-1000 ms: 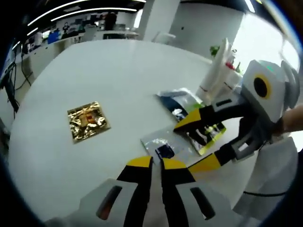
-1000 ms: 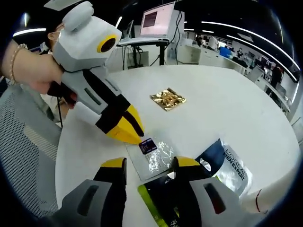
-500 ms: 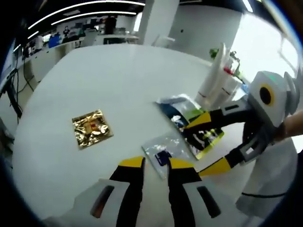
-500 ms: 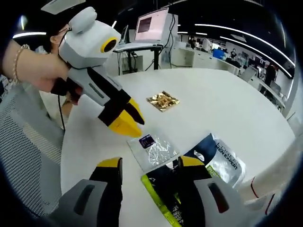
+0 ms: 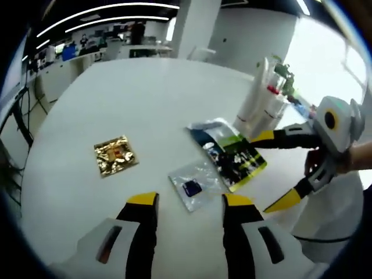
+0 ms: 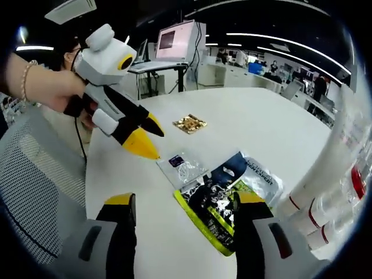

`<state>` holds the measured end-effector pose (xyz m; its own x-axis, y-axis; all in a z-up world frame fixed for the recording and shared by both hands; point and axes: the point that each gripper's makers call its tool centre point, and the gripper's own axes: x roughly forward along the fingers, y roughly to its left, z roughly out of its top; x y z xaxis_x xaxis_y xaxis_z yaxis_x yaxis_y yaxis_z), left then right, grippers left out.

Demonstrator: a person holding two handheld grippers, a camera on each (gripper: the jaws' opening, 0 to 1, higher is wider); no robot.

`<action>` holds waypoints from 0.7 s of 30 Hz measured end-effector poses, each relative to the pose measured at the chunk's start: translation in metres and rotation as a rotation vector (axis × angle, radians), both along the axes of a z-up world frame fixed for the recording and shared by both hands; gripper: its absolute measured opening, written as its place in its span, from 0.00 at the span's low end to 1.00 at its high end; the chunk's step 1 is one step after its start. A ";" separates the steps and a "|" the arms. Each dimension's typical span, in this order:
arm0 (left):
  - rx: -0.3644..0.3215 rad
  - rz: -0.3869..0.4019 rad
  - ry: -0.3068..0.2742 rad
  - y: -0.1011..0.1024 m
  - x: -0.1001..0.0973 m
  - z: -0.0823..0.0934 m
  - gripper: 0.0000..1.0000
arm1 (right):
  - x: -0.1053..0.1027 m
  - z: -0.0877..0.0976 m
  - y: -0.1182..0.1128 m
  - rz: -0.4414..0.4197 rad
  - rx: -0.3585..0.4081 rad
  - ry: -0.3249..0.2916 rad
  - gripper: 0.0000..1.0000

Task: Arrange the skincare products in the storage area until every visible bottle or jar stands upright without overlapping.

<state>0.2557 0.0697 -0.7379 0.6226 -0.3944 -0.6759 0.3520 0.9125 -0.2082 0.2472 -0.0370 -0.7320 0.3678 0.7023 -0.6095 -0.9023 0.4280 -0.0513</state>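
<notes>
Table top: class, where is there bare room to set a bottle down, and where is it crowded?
Bare white table stretches beyond the gold sachet, toward the far edge, and between that sachet and the clear sachet. It is crowded where the clear sachet meets the dark green-edged pouch, with white tubes standing just behind and the right hand-held gripper open beside them.
</notes>
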 end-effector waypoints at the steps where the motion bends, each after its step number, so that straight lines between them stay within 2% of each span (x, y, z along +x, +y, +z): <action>1: 0.003 0.002 -0.002 -0.001 -0.001 0.003 0.43 | -0.002 0.002 -0.004 -0.010 0.006 0.002 0.71; 14: -0.017 0.028 0.010 -0.008 -0.030 0.015 0.57 | -0.019 0.009 -0.048 -0.105 0.029 0.017 0.84; 21: -0.037 0.046 -0.016 -0.008 -0.037 0.026 0.62 | -0.021 0.018 -0.081 -0.185 0.043 0.012 0.91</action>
